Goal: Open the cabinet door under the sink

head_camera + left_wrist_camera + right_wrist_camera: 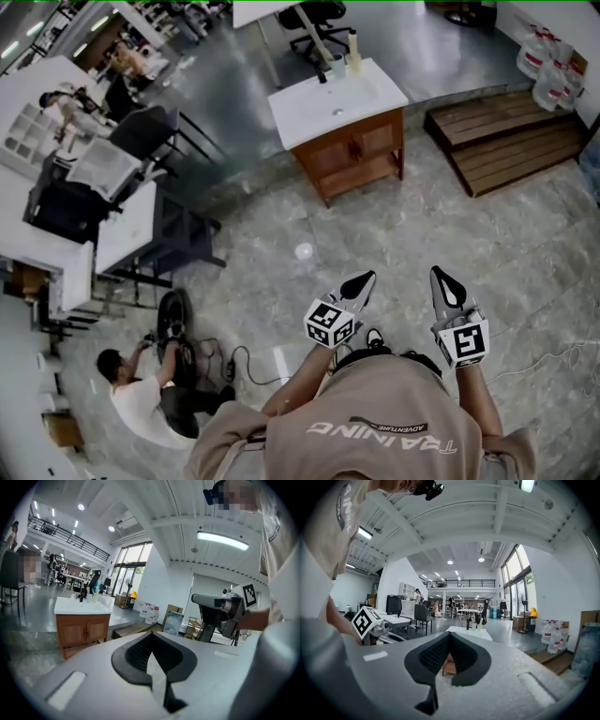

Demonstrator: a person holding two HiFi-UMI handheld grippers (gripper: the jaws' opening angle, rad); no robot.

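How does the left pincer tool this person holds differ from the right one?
The left gripper slants inward toward its partner, while the right gripper points nearly straight ahead. The right gripper's view has the sink cabinet directly behind its jaws, but the left gripper's view has it off to one side. Both are shut, hold nothing, and are well short of the cabinet.
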